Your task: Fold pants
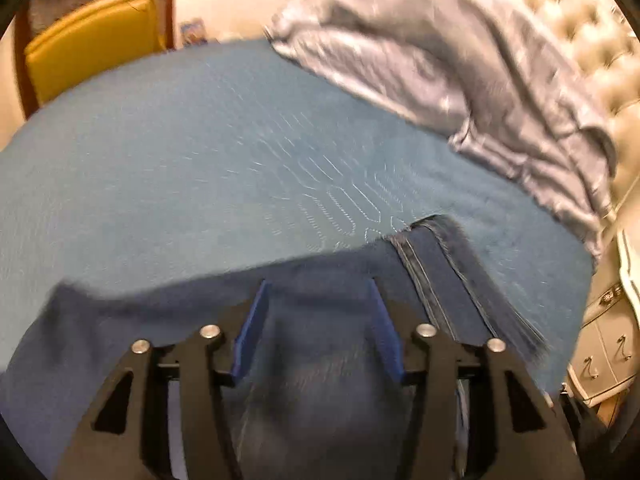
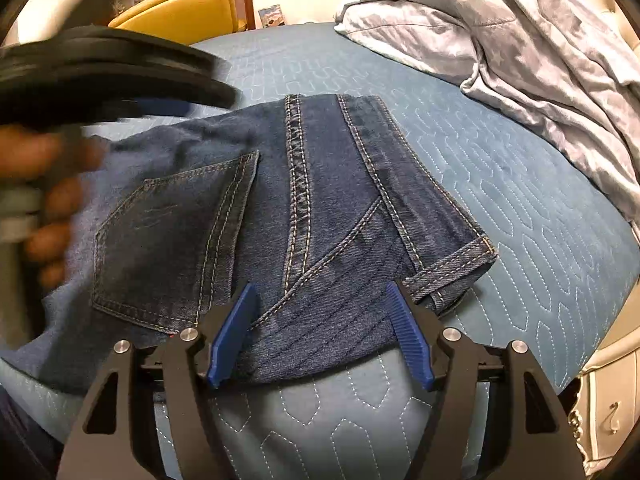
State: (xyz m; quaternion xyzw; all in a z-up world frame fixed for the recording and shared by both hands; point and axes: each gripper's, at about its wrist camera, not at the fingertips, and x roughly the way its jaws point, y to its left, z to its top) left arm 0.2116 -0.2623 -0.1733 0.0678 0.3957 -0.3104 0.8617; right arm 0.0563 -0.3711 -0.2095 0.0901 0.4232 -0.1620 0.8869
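A: Denim, dark blue – the jeans lie folded on the teal quilted bedspread, back pocket up, waistband end nearest my right gripper

B: Risk first?

A: My guess: the stack slides apart. Layers look loosely laid, and the belt-loop corner sticks out on the right. If I snag that corner or drag a pad across the top layer, the fold opens and the edges go uneven. My left-wrist view is smeared, so a grab from that side could catch one layer only, or pull bedspread with it

B: Right tool state?

A: Jaws spread, nothing pinched. The blue pads straddle the near edge of the jeans; I can't tell if they rest on the cloth or hang just above it

B: Left?

A: My left gripper is spread too, fingers apart over dark denim, nothing clamped between them. Contact with the fabric – cannot tell, too blurred. From the right-wrist view it shows as a black blur at upper left, with my hand on its handle, over the pocket side of the jeans

B: Anything else nearby?

A: Grey rumpled duvet lies well apart at the far right, yellow chair beyond the bed
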